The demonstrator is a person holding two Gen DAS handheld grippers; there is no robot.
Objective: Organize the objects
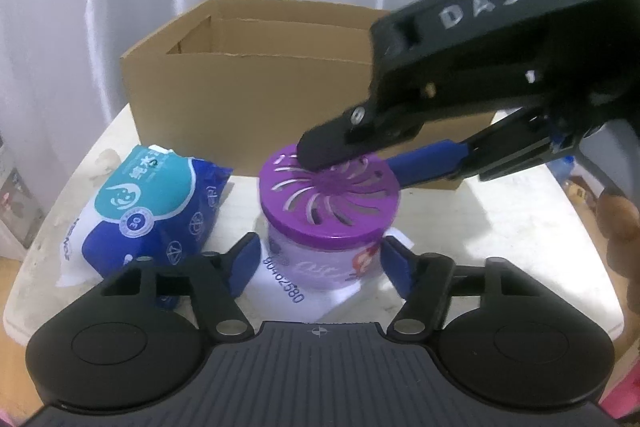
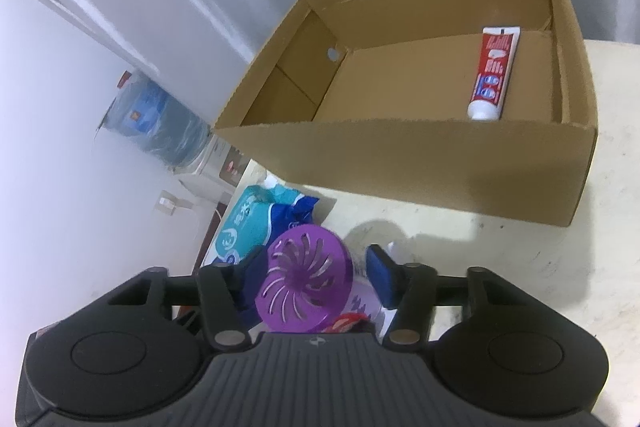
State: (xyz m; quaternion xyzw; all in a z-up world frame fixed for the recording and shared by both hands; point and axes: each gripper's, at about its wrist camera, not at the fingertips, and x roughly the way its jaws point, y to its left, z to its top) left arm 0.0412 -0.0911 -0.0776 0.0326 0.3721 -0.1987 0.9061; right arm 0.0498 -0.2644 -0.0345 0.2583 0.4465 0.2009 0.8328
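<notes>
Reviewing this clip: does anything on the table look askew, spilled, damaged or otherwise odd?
Nothing spilled or damaged. One oddity: both grippers work the same purple-lidded air freshener jar. The left gripper flanks its body, while the right gripper closes around its lid. The wipes pack lies slanted beside it; the toothpaste tube lies in the cardboard box.

Both wrist views sit close, angled down. They share the purple-lidded jar [image 1: 328, 211] [image 2: 306, 285]. Cardboard box [image 1: 248, 75] [image 2: 440, 155] at twelve o'clock.

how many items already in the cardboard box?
1. A toothpaste tube lies on the floor of the cardboard box, toward its right wall. The near wall hides a strip of the floor, so something small could sit there unseen.
</notes>
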